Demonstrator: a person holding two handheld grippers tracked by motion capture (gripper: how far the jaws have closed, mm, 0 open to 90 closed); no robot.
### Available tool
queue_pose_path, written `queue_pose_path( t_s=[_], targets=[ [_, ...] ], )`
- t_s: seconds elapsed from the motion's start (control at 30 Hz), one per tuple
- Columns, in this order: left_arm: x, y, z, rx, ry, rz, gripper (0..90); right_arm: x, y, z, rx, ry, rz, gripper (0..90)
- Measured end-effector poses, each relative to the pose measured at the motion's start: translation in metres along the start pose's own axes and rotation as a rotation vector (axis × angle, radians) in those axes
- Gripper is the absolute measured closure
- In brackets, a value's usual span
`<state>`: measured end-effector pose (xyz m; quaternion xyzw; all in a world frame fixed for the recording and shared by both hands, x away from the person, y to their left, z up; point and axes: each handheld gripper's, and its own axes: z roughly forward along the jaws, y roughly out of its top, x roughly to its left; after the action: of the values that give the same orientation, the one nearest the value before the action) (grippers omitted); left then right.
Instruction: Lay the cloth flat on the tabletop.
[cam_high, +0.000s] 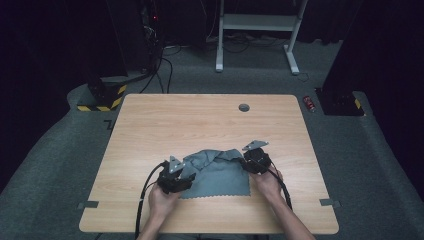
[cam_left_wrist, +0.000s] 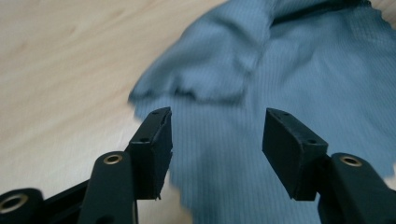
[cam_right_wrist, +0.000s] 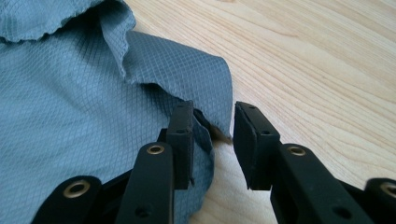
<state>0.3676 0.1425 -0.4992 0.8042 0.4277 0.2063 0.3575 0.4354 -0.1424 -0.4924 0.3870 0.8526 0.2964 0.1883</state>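
While low over the cloth (cam_high: 220, 175), both hands level, left tool (cam_left_wrist: 217, 140) and right tool (cam_right_wrist: 212, 140) parted, empty.

Table evenly lit amid dark surroundings; left gripper view slightly motion-blurred, others sharp

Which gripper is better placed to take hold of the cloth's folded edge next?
Probably the right gripper: a folded corner of the grey cloth sits at its open jaws. The left gripper is open above flat cloth, its nearest fold farther ahead.
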Motion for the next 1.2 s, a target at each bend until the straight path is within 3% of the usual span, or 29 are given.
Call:
queue_pose_path(
  t_s=[0.1, 0.2, 0.3, 0.43, 0.6, 0.63, 0.7, 0.87, 0.9, 1.03, 1.17, 1.2],
  targets=[
    [-0.005, 0.016, 0.02, 0.041, 0.006, 0.056, 44.6, 0.001, 0.006, 0.005, 0.006, 0.001, -0.005, 71.1],
    [-0.007, 0.02, 0.03, 0.066, 0.013, 0.076, 44.8, 0.003, 0.009, 0.008, 0.013, 0.002, -0.011, 74.5],
    [-0.007, 0.021, 0.042, 0.089, 0.006, 0.096, 50.4, 0.004, 0.012, 0.011, 0.017, 0.003, -0.024, 85.6],
    [0.002, 0.02, 0.045, 0.083, -0.025, 0.072, 65.0, 0.002, 0.011, 0.013, 0.025, -0.004, -0.013, 89.6],
    [0.007, 0.021, 0.044, 0.088, -0.051, 0.071, 85.8, 0.0, 0.012, 0.01, 0.004, 0.003, -0.011, 87.3],
    [0.009, 0.027, 0.043, 0.099, -0.065, 0.063, 87.1, 0.0, 0.012, 0.009, -0.001, 0.006, -0.008, 84.2],
    [0.013, 0.034, 0.038, 0.07, -0.082, 0.033, 88.6, 0.0, 0.012, 0.007, -0.015, 0.022, -0.005, 77.1],
    [0.022, 0.053, 0.029, 0.038, -0.1, 0.001, 89.1, 0.0, 0.012, 0.001, -0.031, 0.036, -0.006, 71.6],
    [0.029, 0.063, 0.028, 0.036, -0.094, -0.008, 89.2, 0.0, 0.012, -0.003, -0.042, 0.039, -0.008, 70.4],
    [0.044, 0.075, 0.034, 0.042, -0.073, -0.049, 89.3, 0.0, 0.012, -0.006, -0.049, 0.048, -0.005, 66.3],
    [0.069, 0.087, 0.051, 0.073, 0.02, -0.086, 89.3, 0.0, 0.01, -0.004, -0.034, 0.053, -0.01, 64.1],
    [0.069, 0.087, 0.051, 0.073, 0.02, -0.086, 89.2, 0.0, 0.01, -0.004, -0.034, 0.053, -0.01, 64.1]
  ],
)
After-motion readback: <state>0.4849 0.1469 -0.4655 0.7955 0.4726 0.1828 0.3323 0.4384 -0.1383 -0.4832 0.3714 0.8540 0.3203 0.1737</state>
